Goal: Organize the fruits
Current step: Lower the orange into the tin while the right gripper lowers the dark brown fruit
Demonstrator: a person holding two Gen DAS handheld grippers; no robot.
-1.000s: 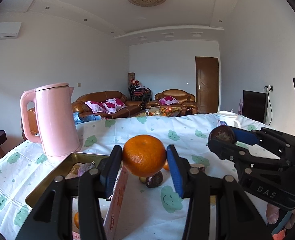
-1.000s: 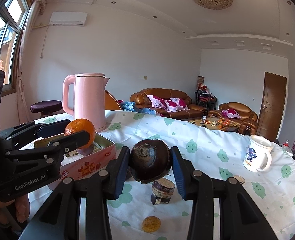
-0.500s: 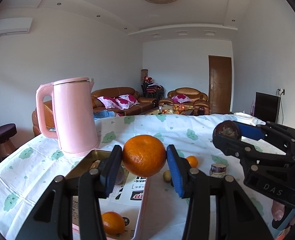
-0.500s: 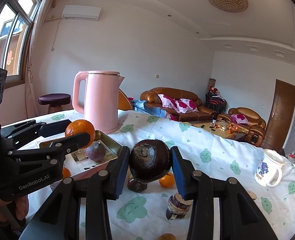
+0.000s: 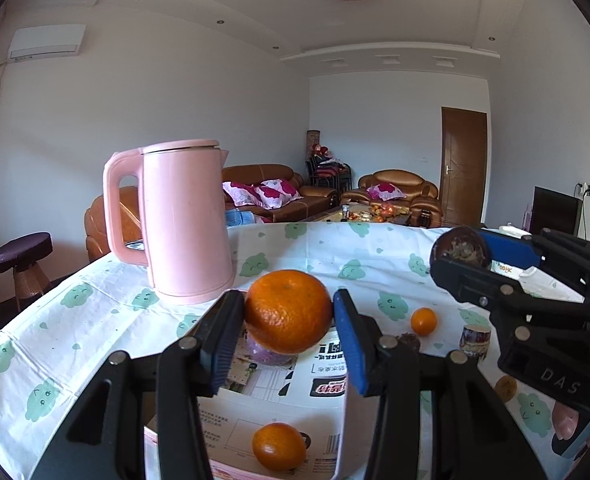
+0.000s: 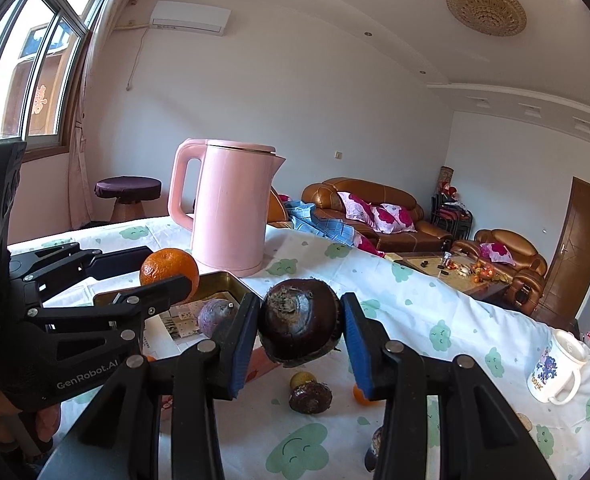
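Over the tin box (image 5: pixel 279 396) with two fruits in, left tongs (image 5: pixel 288 312) pinch an orange (image 5: pixel 288 310), right tongs (image 6: pixel 301 330) pinch a dark fruit (image 6: pixel 299 326), several left on the desk (image 6: pixel 415 312).

White-walled living room: brown leather sofas (image 6: pixel 379 212) with pink cushions, a wooden door (image 5: pixel 464 168), sunlit window (image 6: pixel 31 68) at left.

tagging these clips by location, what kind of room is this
Most likely a home living room with a dining table. Brown leather sofas with pink cushions line the far wall, a pink electric kettle stands on the cloth-covered table, and an air conditioner hangs by the window.
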